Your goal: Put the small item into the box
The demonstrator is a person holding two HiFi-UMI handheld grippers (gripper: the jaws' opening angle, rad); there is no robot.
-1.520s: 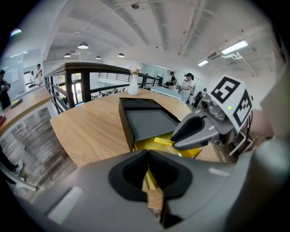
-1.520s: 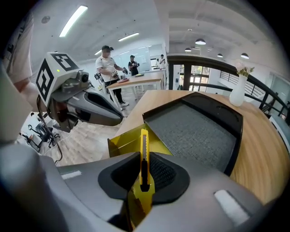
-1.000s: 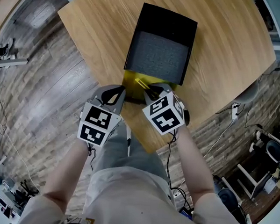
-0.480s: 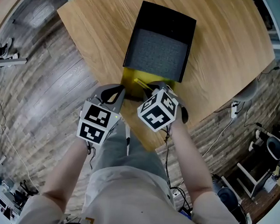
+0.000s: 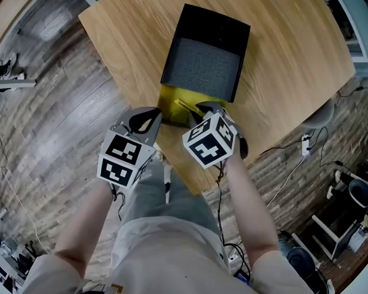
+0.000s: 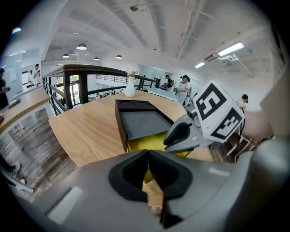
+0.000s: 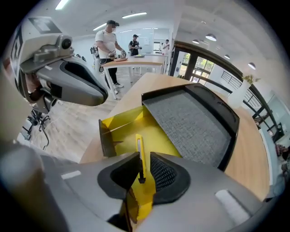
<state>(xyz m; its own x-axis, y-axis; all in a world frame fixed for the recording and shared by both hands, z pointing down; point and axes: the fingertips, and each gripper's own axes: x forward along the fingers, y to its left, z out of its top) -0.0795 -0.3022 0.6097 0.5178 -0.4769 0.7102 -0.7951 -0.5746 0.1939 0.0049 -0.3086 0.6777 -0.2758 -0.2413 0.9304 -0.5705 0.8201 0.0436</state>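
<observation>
Right gripper (image 7: 144,159) clenched on the small yellow item (image 7: 138,146), holding it over the yellow tray (image 7: 122,124) at the black box's (image 5: 212,25) near end. Left gripper (image 6: 148,154) pinched closed on nothing, just beside that tray.

Against a second ago, the right gripper (image 5: 196,115) is rolled leftward, so that a different face of its marker cube (image 5: 210,138) is turned upward. The thin yellow strip (image 5: 185,106) clamped in its fingers is carried slightly further over the yellow box (image 5: 169,99). The left gripper (image 5: 147,119) is shifted slightly left and back.
</observation>
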